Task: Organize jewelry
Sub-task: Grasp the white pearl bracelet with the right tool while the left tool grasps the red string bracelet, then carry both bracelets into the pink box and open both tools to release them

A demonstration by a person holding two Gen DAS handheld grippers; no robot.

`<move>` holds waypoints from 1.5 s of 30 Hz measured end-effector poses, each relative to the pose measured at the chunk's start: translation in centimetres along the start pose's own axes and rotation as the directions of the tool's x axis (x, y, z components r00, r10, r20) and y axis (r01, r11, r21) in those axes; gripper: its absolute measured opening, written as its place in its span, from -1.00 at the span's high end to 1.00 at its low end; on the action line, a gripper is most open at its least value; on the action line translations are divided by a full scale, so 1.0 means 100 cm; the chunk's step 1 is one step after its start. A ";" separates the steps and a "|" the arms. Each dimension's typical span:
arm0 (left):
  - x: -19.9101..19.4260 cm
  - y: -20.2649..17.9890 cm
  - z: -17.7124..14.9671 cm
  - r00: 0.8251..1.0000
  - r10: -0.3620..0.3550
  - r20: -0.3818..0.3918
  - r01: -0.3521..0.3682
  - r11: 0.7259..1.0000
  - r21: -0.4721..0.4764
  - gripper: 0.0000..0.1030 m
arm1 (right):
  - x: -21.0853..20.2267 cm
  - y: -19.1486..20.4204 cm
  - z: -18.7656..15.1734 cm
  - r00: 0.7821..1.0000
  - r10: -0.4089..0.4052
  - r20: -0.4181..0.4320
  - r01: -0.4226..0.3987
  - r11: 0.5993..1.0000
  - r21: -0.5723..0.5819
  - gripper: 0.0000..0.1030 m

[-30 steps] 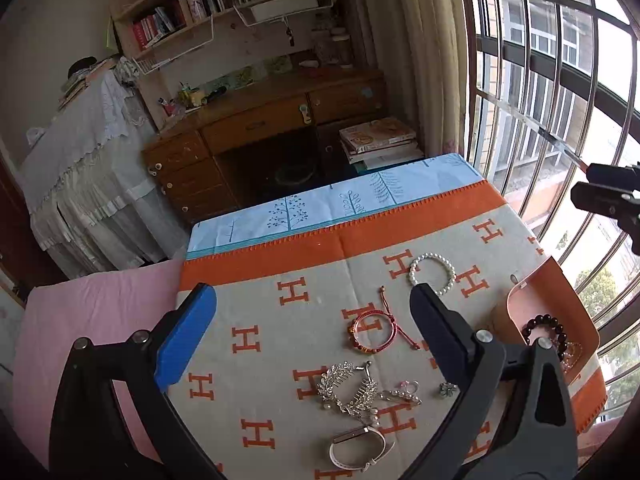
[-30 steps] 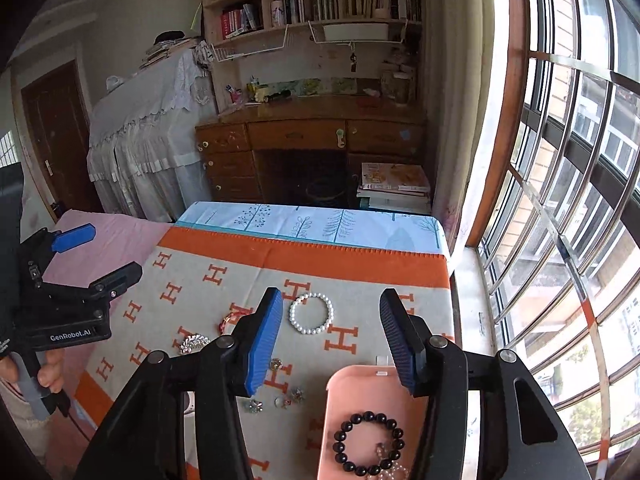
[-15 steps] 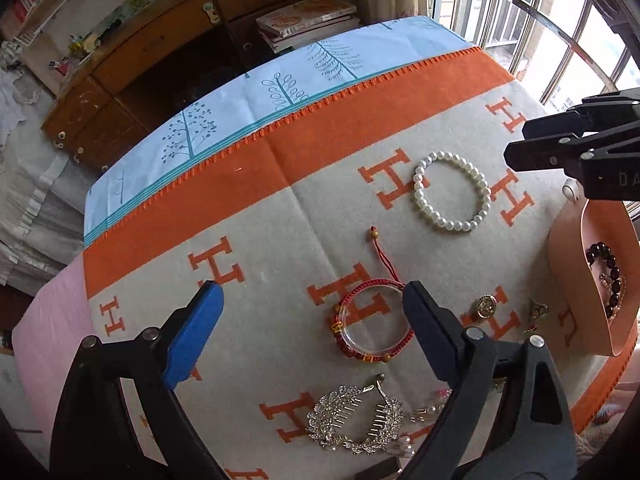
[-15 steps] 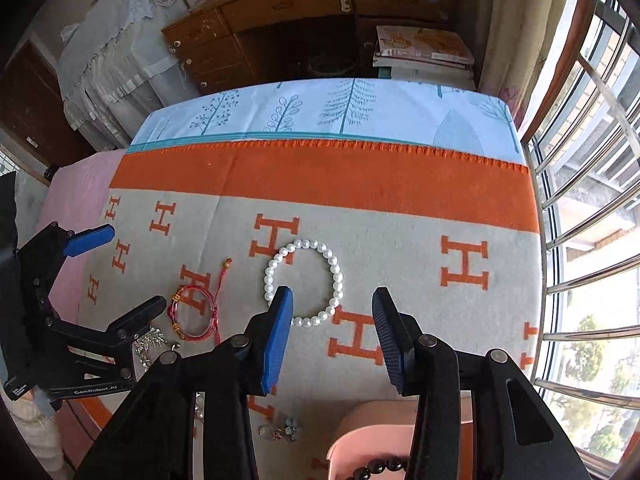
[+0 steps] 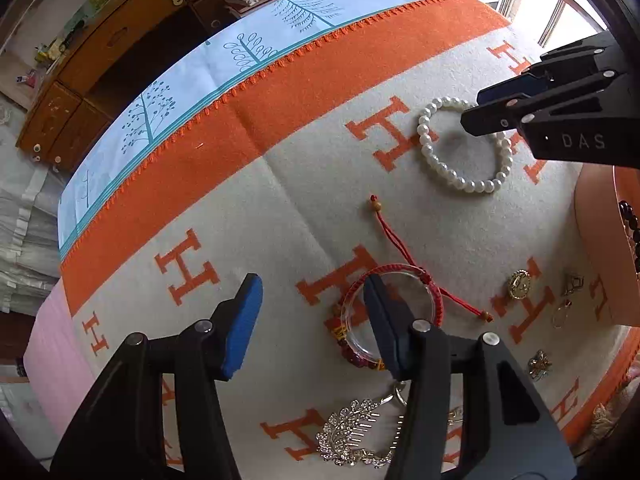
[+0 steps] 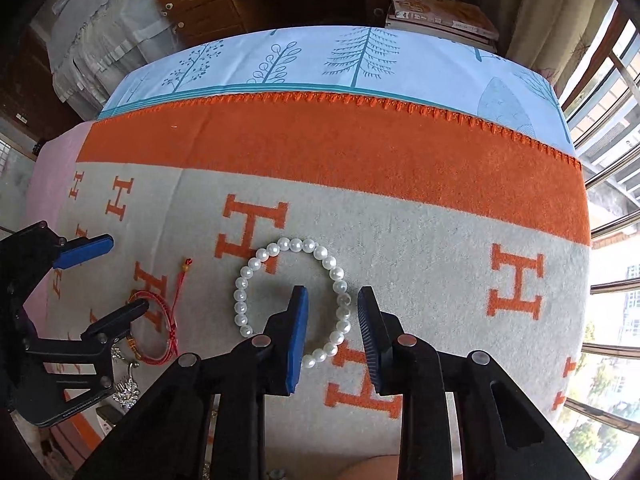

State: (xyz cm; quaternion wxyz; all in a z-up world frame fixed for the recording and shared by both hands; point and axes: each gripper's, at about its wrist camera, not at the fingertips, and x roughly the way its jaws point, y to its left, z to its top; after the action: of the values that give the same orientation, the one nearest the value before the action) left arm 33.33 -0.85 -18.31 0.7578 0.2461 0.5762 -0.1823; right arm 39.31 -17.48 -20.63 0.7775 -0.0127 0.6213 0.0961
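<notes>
A: Left wrist view: why is the left gripper (image 5: pixel 310 322) spread wide at lower centre?
B: Its right finger sits inside the red cord bracelet (image 5: pixel 394 310), so it straddles the left rim; I judge it's lining up a pinch. The pink tray (image 5: pixel 598 240), at the right edge, looks like the destination.

A: Right wrist view: and the right gripper (image 6: pixel 332 334)?
B: Narrower but unclosed, holding nothing. Its fingers bracket the right arc of the pearl bracelet (image 6: pixel 294 300), lying flat on the H-patterned blanket (image 6: pixel 440 240) at centre frame, likely so closing catches the beads.
</notes>
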 end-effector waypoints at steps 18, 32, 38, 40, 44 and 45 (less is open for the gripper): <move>0.002 -0.016 0.007 0.999 -0.035 -0.026 0.034 0.998 -0.055 0.91 | 0.002 0.014 0.000 0.997 -0.065 0.038 0.067 0.997 -0.041 0.85; -0.139 -0.032 0.000 0.974 -0.001 0.227 0.040 0.985 -0.168 0.91 | -0.156 -0.009 -0.063 0.948 0.043 0.316 -0.054 0.998 0.024 0.85; -0.191 -0.093 -0.006 0.953 -0.030 0.302 0.069 0.990 -0.120 0.91 | -0.223 -0.032 -0.121 0.916 0.047 0.399 -0.062 0.998 0.025 0.85; -0.201 -0.121 -0.009 0.947 -0.056 0.317 0.088 0.992 -0.087 0.91 | -0.236 -0.041 -0.141 0.915 0.044 0.402 -0.058 0.998 0.023 0.85; -0.206 -0.172 -0.015 0.938 -0.118 0.326 0.133 0.991 -0.025 0.91 | -0.245 -0.056 -0.176 0.924 0.026 0.382 -0.037 0.999 0.021 0.85; -0.205 -0.182 -0.017 0.938 -0.131 0.322 0.142 0.990 -0.012 0.91 | -0.245 -0.060 -0.183 0.928 0.023 0.373 -0.036 0.999 0.027 0.85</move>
State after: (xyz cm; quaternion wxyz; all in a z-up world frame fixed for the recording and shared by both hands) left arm 16.23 -14.82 -1.88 0.8311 0.1592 0.4642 -0.2617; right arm 17.55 -29.22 -1.62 0.8799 0.0278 0.4642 0.0981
